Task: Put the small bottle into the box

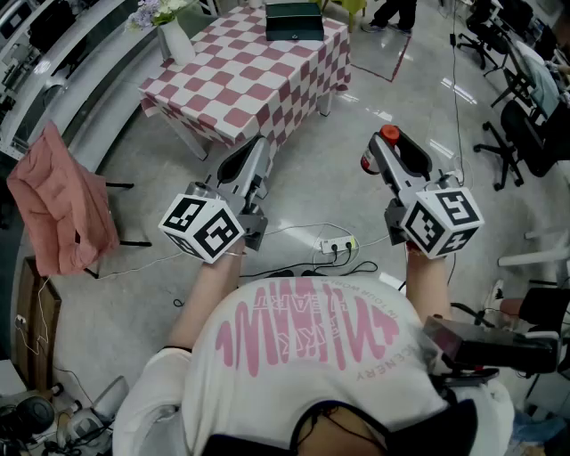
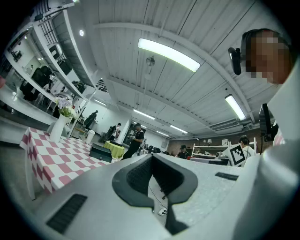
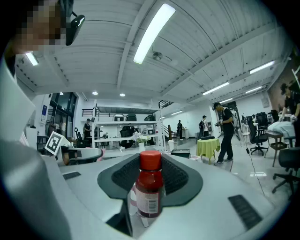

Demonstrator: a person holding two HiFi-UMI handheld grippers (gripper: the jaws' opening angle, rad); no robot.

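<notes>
Floor (image 1: pixel 356 200): grey and glossy, running out on every side of the tabletop.
Tabletop (image 1: pixel 240 76): there it is, pink-and-white checks, sitting at the top of the head view.
Person (image 1: pixel 303 356): white shirt with pink print, standing back from the tabletop's near edge with a gripper in each hand.
Pink cloth (image 1: pixel 58 205): draped over a chair, well off the tabletop's left side.
Box (image 1: pixel 294 21): dark green, lid down, sitting on the tabletop's far end.
Left gripper (image 1: pixel 254 153): held over the floor just short of the tabletop's near edge and aimed at it. The jaws are spread with nothing between them, and its own view shows floor through the gap.
Right gripper (image 1: pixel 385 155): out past the tabletop's near right corner, over the floor, and it's pinching the small bottle between its dark pads.
Vase (image 1: pixel 176 40): white, with flowers, at the tabletop's far left corner.
Power strip (image 1: pixel 338 242): white, on the floor on the tabletop's near side, cables trailing from it.
Small bottle (image 3: pixel 149 192): red cap, dark contents, white barcode label. It stands upright in the right gripper, off the tabletop and well apart from the box.
</notes>
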